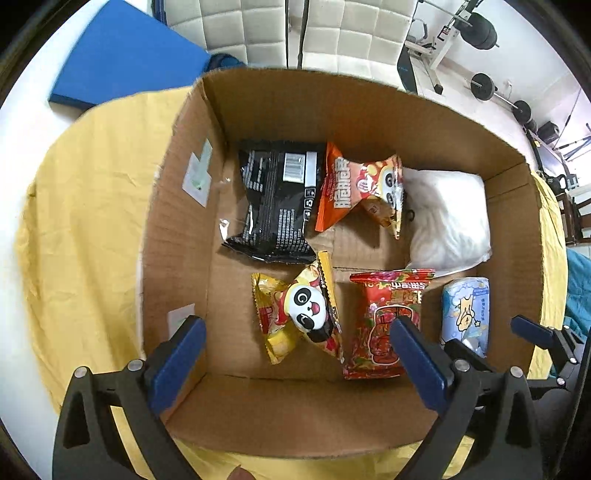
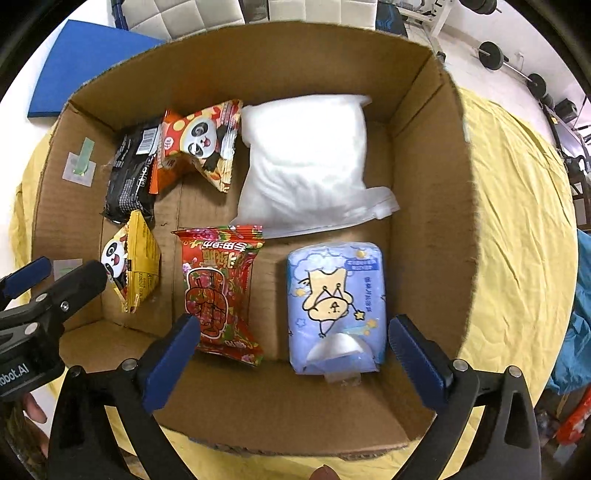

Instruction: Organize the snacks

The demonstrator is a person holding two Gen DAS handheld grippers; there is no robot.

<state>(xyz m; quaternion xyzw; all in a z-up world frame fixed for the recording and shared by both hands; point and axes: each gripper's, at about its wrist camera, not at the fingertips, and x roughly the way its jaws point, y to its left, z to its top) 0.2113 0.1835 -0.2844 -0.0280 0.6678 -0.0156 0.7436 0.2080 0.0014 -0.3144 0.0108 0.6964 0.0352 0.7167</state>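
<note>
An open cardboard box holds several packs. A black packet and an orange panda packet lie at the back, beside a white bag. Nearer lie a yellow panda packet, a red packet and a blue tissue pack. My left gripper hangs open over the box's near left side. My right gripper stands open above the near wall, empty.
The box sits on a yellow cloth over a white table. A blue pad lies behind the box at the left. White padded chairs and gym weights stand farther back. Blue-green cloth hangs at the right edge.
</note>
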